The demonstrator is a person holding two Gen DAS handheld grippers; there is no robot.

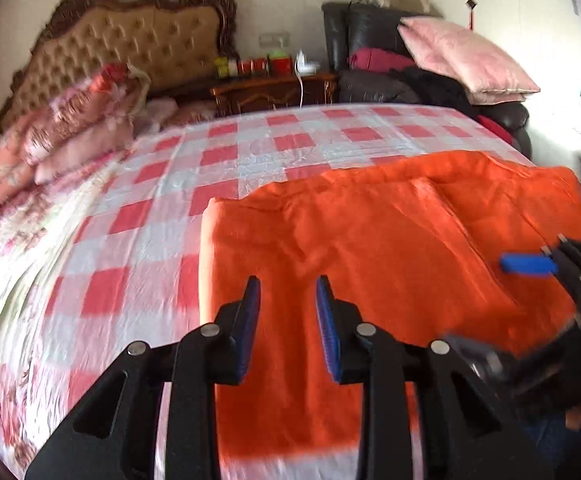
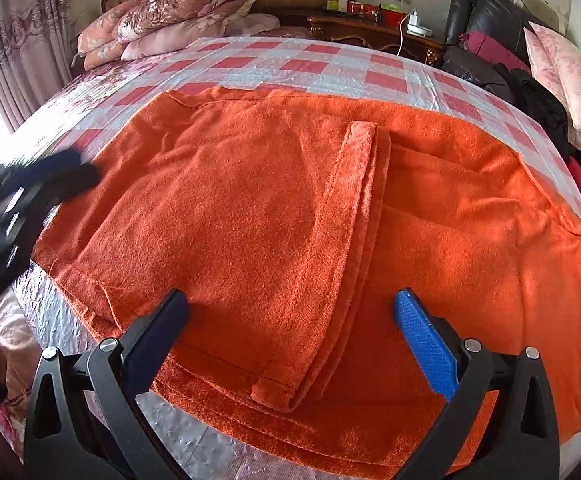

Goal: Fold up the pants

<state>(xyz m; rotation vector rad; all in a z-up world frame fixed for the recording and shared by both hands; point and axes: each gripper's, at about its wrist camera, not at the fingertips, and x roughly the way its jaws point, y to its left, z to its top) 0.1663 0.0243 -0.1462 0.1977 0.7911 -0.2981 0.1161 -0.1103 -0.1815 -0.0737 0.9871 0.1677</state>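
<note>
Orange pants lie flat on the checked bed cover, folded over themselves with a hem edge running down the middle. My left gripper hovers over the pants' left part, open to a narrow gap with nothing between the blue pads. My right gripper stands wide open just above the near edge of the pants, straddling the folded hem without touching it. In the left wrist view, a blue pad of the right gripper shows at the right edge. The left gripper's fingers appear blurred at the left of the right wrist view.
Folded floral quilts are stacked by the tufted headboard. A wooden nightstand with jars stands behind the bed. A black leather sofa holds clothes and a pink pillow. The bed's near edge is close.
</note>
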